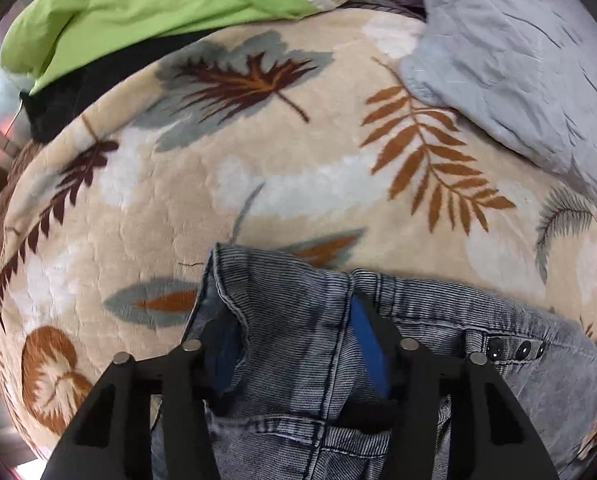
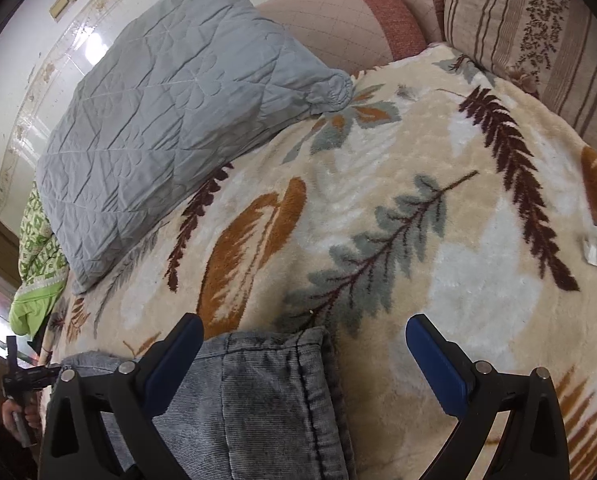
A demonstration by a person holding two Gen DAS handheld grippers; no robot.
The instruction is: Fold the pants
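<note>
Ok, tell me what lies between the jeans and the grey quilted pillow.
Only bare leaf-print blanket. The right wrist view shows it best: the jeans end short of the grey quilted pillow, with nothing on the stretch between. The left wrist view agrees.

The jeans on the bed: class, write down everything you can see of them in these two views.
The jeans are faded grey-blue denim with fine ribbing, stitched seams and a row of dark round studs along one edge. They lie bunched and partly folded on the cream leaf-patterned blanket. The left hand-held gripper straddles a raised fold, its blue pads either side of the cloth. In the right wrist view a folded seamed edge sits inside the open right hand-held gripper, beside one finger.
</note>
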